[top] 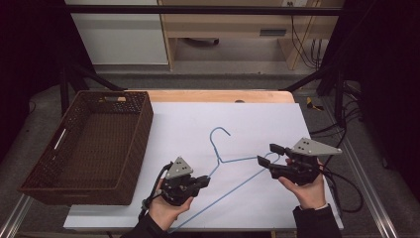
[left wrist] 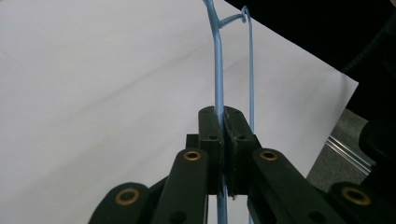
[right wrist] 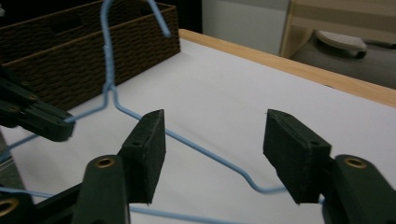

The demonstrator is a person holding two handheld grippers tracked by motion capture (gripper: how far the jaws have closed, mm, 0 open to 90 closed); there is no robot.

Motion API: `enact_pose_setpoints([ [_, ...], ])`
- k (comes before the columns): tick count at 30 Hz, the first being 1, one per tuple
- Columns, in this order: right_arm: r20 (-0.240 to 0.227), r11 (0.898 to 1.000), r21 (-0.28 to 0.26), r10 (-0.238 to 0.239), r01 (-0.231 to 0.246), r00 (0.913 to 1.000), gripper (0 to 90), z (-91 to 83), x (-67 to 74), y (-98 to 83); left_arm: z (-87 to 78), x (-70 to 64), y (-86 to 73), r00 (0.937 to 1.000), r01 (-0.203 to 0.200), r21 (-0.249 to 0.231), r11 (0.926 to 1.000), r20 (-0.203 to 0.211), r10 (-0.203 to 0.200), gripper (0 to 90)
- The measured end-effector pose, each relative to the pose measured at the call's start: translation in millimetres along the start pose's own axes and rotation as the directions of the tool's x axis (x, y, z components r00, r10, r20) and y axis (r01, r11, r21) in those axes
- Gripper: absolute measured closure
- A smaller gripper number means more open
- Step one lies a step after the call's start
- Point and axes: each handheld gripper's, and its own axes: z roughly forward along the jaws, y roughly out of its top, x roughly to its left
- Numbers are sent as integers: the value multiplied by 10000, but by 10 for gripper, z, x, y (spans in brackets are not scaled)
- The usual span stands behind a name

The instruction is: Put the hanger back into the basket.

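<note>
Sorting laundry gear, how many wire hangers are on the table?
1. The blue hanger lies across the white sheet, between the left gripper, shut on its wire, and the open right gripper.

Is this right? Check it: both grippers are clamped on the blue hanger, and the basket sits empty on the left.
Not quite. Only the left gripper is clamped on the hanger. The right gripper is open, its jaws spread apart with the wire passing between them, as the right gripper view shows. The basket does sit empty on the left.

Dim surroundings – bright white sheet – slight softness.
</note>
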Motion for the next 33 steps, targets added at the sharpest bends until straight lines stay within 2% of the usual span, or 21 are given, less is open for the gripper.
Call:
enact_pose_setpoints([
  [2,108,10000,18,84,-85,9999,378,-27,-33,-32,-51,38,20,9999,51,-141,9999,-112,-53,872],
  [12,707,9993,177,308,-321,9970,227,-41,-124,-242,-385,269,136,9967,209,-1011,9947,-761,-286,872],
  [15,728,9985,264,468,-488,9962,208,-32,-152,-332,-470,327,165,9953,181,-1149,9932,-926,-289,872],
  [20,1097,9970,366,634,-677,9919,156,-23,-199,-428,-583,394,232,9935,210,-1304,9912,-1084,-353,873],
  [26,1393,9965,499,602,-677,9884,128,-19,-216,-499,-774,441,388,9902,-49,-1469,9891,-1385,-156,872],
  [29,1461,9966,550,527,-613,9879,109,-21,-222,-525,-878,476,500,9845,-391,-1341,9902,-1747,153,872],
  [33,1632,9970,422,574,-651,9849,84,-37,-235,-544,-961,533,614,9803,-593,-1220,9908,-1947,347,872],
])
